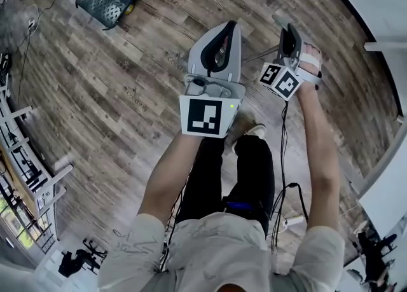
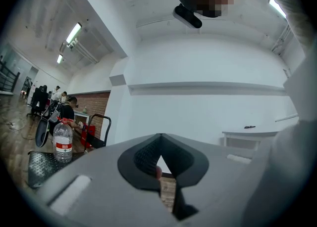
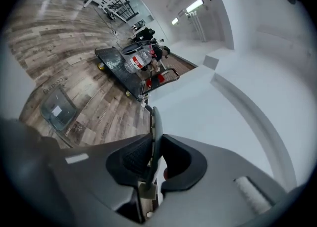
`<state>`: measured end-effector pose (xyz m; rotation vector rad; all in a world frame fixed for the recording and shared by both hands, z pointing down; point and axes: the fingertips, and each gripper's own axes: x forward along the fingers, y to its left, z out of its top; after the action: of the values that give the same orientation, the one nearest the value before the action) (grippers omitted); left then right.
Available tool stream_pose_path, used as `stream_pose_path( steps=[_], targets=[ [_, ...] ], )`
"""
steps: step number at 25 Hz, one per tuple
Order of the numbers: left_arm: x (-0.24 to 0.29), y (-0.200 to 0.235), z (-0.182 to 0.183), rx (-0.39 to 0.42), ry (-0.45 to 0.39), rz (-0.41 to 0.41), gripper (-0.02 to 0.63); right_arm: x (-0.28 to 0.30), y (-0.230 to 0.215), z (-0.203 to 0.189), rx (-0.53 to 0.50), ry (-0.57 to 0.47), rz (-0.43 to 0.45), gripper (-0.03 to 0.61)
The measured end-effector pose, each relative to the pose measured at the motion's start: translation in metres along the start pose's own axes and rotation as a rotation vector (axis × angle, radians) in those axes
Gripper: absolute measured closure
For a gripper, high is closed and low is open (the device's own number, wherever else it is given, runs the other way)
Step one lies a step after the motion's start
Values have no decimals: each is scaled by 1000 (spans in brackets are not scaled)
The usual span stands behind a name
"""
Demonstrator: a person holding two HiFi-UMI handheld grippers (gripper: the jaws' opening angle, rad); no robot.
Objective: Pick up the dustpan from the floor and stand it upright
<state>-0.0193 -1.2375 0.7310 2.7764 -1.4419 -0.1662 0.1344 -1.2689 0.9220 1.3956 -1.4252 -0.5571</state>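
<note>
Dustpan (image 3: 57, 111), on your side of the cart (image 3: 116, 68): your right gripper (image 3: 154, 139) clamped its handle (image 3: 153, 119), your left gripper (image 2: 159, 139) stood closed, empty; you were best to seat its base flat before loosening.

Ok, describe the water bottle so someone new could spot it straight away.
Find the red brick wall, then the dark perforated trolley in front of it. The water bottle stands on that trolley: clear plastic, red cap, red-and-white label, the only bottle there.
</note>
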Motion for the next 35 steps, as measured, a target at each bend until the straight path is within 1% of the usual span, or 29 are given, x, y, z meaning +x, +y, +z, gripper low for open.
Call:
stream_pose_path(
  steps=[2, 6, 8, 13, 17, 22, 25, 28, 31, 33, 35],
  targets=[
    [-21, 24, 54, 8, -1, 2, 594, -33, -19, 60, -43, -29, 9, 509],
    [-46, 61, 139, 29, 7, 15, 594, -77, -48, 150, -130, -91, 21, 506],
    [-67, 90, 177, 28, 14, 29, 594, -102, -54, 203, -180, -124, 20, 505],
    [-147, 170, 275, 11, 28, 72, 594, -185, -58, 348, -283, -210, 13, 503],
    [-211, 249, 353, 3, 48, 101, 594, -247, -56, 478, -335, -283, 35, 504],
    [-288, 365, 464, -2, 42, 144, 594, -314, -55, 651, -389, -344, 66, 505],
    [-328, 427, 514, -9, 49, 166, 594, -347, -48, 738, -414, -379, 91, 503],
    [-356, 474, 563, -4, 53, 190, 594, -375, -50, 809, -429, -409, 114, 503],
    [-384, 524, 606, -2, 60, 210, 594, -394, -52, 872, -430, -404, 127, 503],
    [-406, 550, 627, -9, 62, 226, 594, -408, -54, 903, -426, -393, 128, 502],
    [-427, 562, 655, -16, 60, 242, 594, -430, -63, 922, -421, -382, 136, 500]
  ],
)
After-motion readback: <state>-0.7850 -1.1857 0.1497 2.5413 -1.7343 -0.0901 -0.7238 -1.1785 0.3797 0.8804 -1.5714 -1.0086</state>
